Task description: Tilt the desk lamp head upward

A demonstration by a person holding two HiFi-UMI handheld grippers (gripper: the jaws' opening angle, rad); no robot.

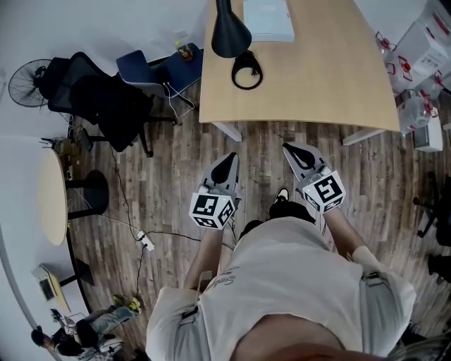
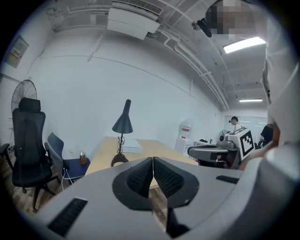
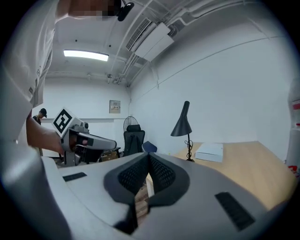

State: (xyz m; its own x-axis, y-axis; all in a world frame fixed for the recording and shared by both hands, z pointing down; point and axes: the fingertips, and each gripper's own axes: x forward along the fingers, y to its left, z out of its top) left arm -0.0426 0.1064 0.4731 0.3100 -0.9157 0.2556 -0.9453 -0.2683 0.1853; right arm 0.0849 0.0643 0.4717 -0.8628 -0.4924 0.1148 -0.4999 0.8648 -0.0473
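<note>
- At far left, a black pedestal fan (image 1: 21,81) stood by a black high-backed office chair (image 1: 99,99), with a blue padded chair (image 1: 151,70) just beside the desk's left edge.
- I had the left gripper (image 1: 230,156) over the wood-plank floor (image 1: 169,176), short of the desk. In its own view (image 2: 153,161) I read the ribbed jaws as pressed together, nothing between them.
- The black desk lamp (image 1: 229,32) stood near the left front corner of the pale wooden desk (image 1: 324,77). Its cone head pointed downward and its ring base (image 1: 246,70) lay on the top. Both gripper views showed it ahead (image 2: 123,123) (image 3: 182,124), well apart from either tool.
- A flat white box (image 1: 268,20) lay just behind and right of the lamp.
- I had the right gripper (image 1: 287,147) level with the left one, also short of the desk edge. Its jaws (image 3: 149,157) met at the tips, gripping nothing.
</note>
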